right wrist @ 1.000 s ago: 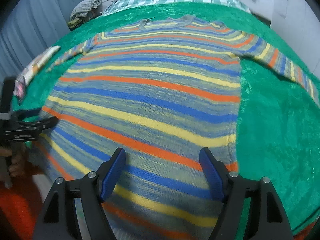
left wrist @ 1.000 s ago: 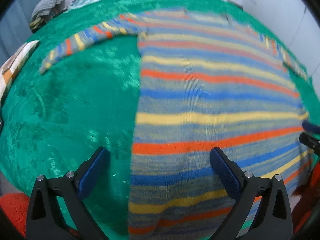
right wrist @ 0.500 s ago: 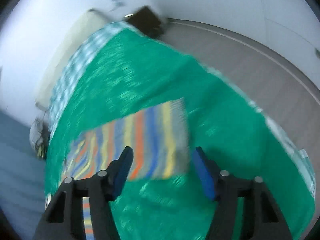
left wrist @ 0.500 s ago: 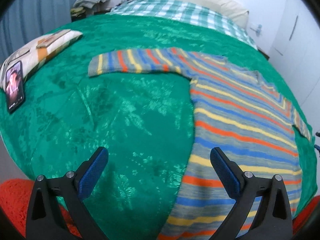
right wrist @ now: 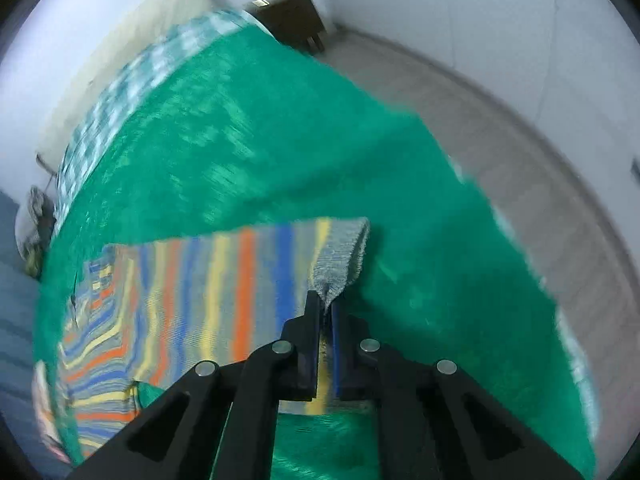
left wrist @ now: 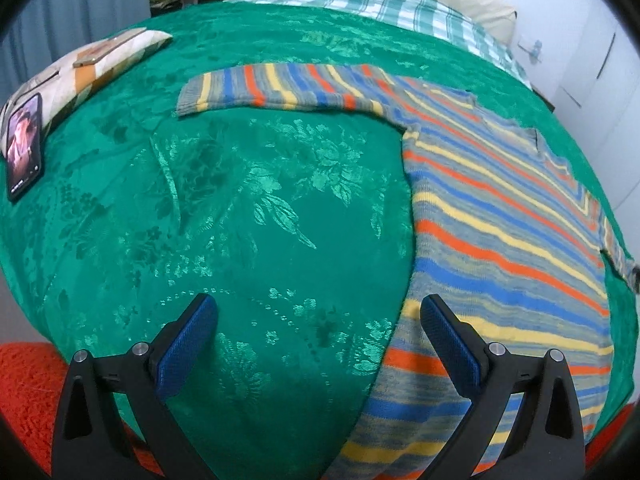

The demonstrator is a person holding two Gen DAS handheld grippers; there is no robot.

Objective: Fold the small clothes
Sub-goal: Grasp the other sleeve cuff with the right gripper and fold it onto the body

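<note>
A striped knit sweater (left wrist: 500, 216) in grey, blue, orange and yellow lies flat on a green bedspread (left wrist: 224, 208). Its left sleeve (left wrist: 276, 88) stretches out to the left. My left gripper (left wrist: 318, 320) is open and empty, low over the bedspread beside the sweater's left edge. In the right wrist view my right gripper (right wrist: 326, 308) is shut on the grey cuff (right wrist: 340, 256) of the sweater's right sleeve (right wrist: 224, 276) and lifts it slightly off the bedspread.
A phone (left wrist: 24, 146) and a patterned cushion (left wrist: 100, 58) lie at the bed's left edge. A checked blanket (left wrist: 380, 0) and a pillow are at the head. An orange rug (left wrist: 28, 392) is below the bed. A dark nightstand (right wrist: 292, 20) and bare floor lie beyond the bed's right side.
My right gripper swung from the sweater's hem to the right sleeve and closed on its cuff. My left gripper moved left, off the sweater body, and stayed open.
</note>
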